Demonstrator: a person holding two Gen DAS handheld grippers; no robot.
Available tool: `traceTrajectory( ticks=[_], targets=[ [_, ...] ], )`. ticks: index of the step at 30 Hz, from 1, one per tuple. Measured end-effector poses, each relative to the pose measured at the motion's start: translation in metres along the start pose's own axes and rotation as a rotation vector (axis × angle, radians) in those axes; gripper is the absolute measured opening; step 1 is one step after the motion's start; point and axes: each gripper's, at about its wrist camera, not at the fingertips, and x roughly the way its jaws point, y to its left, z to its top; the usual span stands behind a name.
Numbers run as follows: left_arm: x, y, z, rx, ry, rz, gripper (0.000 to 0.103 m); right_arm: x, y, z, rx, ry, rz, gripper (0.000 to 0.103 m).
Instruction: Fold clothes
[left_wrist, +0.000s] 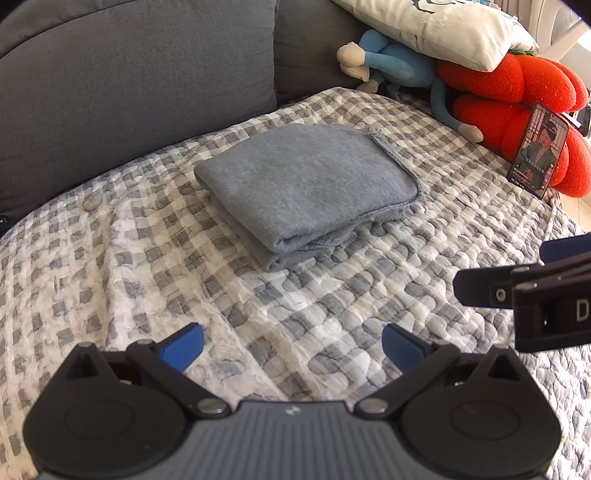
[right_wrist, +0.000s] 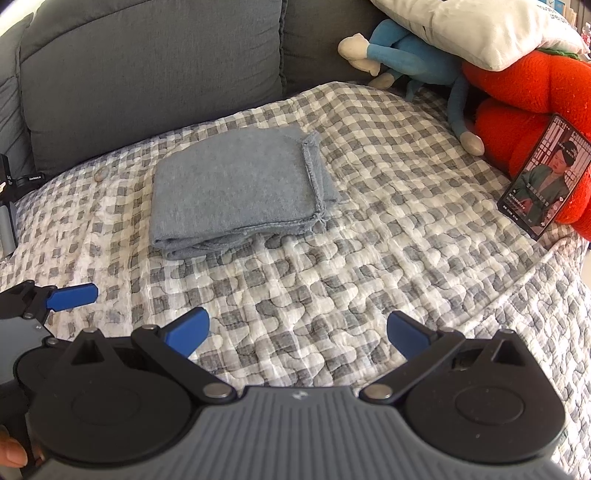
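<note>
Left wrist view: one folded grey garment (left_wrist: 306, 188) lies flat on the checked quilt (left_wrist: 332, 295), well ahead of the left gripper (left_wrist: 291, 349), whose blue fingers stand wide apart over bare quilt. Right gripper (right_wrist: 297, 334) is likewise spread wide and empty. Two plush toys, one blue (left_wrist: 399, 62) and one red (left_wrist: 517, 110), sit under one white pillow (left_wrist: 443, 26); a phone (right_wrist: 546, 177) leans there, its caption too small to read.

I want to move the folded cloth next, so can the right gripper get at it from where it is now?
Probably yes. The right gripper is open, and only bare checked quilt lies between it and the folded grey cloth.
</note>
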Motion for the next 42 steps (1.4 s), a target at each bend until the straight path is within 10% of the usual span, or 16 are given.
traceTrajectory(
  ticks=[42],
  targets=[
    [-0.025,-0.004,-0.003,-0.011,-0.007,-0.027,0.103,-0.021,0.003,-0.002,-0.008,-0.024,0.036,0.103]
  ],
)
